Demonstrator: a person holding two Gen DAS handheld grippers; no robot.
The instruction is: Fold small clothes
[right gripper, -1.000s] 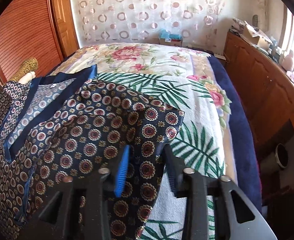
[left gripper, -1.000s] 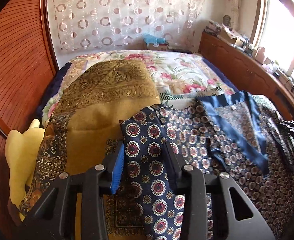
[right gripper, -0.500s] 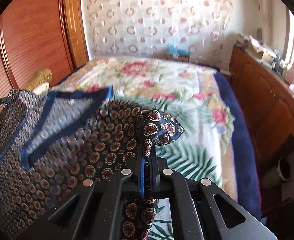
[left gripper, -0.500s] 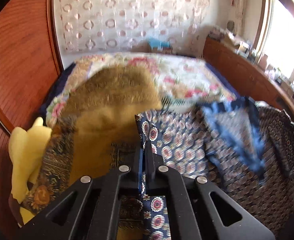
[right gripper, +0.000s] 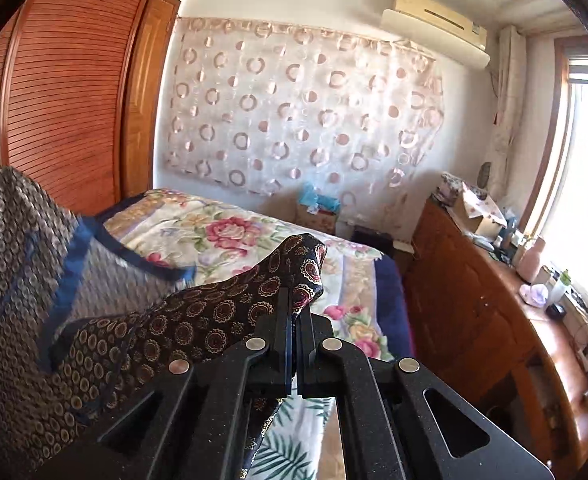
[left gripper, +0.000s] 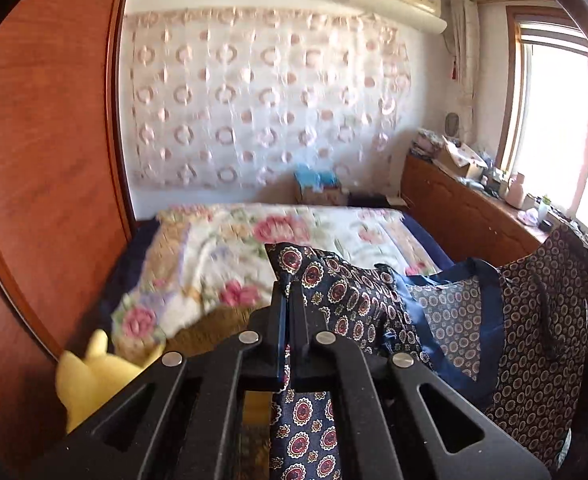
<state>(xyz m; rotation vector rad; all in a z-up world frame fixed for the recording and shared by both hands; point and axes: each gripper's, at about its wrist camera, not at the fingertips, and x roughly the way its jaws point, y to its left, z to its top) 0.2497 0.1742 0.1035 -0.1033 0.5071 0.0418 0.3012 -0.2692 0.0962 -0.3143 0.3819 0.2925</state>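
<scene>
A navy patterned garment point(left gripper: 446, 312) with a plain blue neck band hangs in the air above the bed, stretched between both grippers. My left gripper point(left gripper: 287, 292) is shut on one corner of it, and cloth trails down under the jaws. In the right wrist view the same garment point(right gripper: 197, 316) sags to the left, its blue band point(right gripper: 73, 264) blurred. My right gripper point(right gripper: 294, 300) is shut on the other corner, which pokes up past the fingertips.
The bed with a floral cover point(left gripper: 229, 248) lies below and ahead. A yellow soft toy point(left gripper: 89, 376) sits at its left edge by the wooden wardrobe point(left gripper: 45, 160). A wooden sideboard point(right gripper: 470, 312) with clutter runs along the right under the window.
Both grippers closed on the garment's corners and then rose, lifting it off the bed. The views tipped up, so the wall curtain and air conditioner now show.
</scene>
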